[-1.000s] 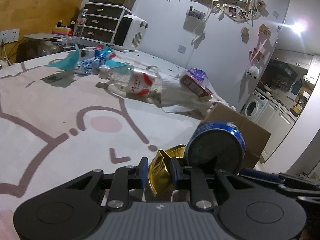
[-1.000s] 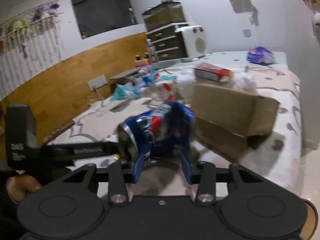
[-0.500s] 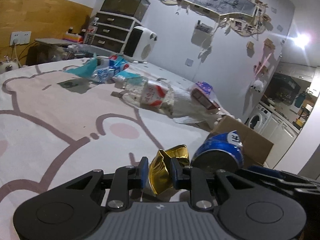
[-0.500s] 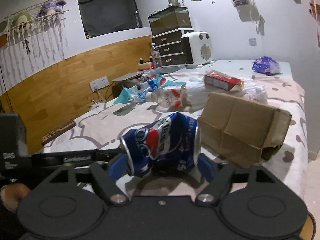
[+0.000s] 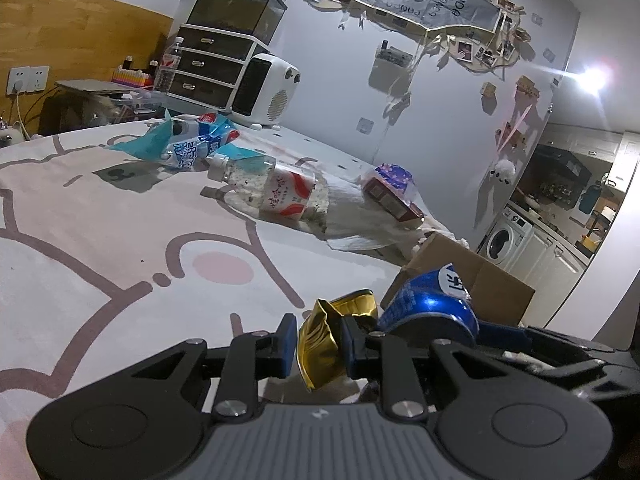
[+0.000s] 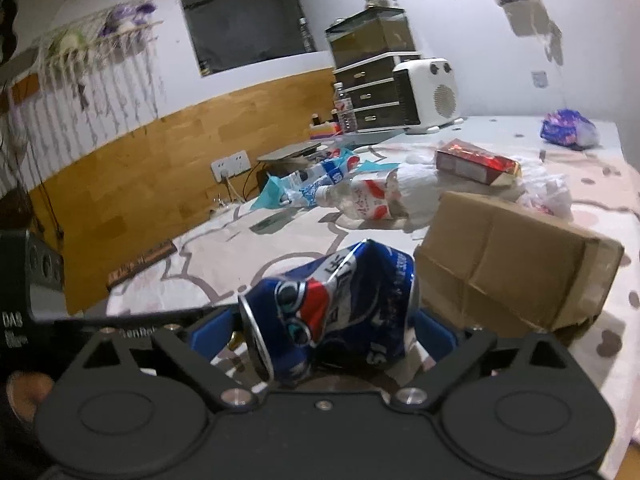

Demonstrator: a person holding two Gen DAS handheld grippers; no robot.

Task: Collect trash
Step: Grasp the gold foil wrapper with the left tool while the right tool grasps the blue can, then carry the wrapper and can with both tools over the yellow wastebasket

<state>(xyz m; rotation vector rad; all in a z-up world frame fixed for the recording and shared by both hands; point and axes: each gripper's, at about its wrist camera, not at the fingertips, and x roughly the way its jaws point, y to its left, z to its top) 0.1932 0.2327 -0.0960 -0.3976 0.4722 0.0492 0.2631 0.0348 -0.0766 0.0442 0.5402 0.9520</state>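
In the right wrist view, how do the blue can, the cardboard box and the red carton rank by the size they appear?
1. cardboard box, largest in the picture.
2. blue can, slightly smaller, but it is nearest the camera, between the opening jaws, so its true size is unsure.
3. red carton, smallest, and farther away.

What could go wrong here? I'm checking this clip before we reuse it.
The right hand-held gripper is opening around the crushed blue can; freed on the soft bedspread, the can may roll away from the cardboard box. The left hand-held gripper pinches a thin gold wrapper, which could slip out.
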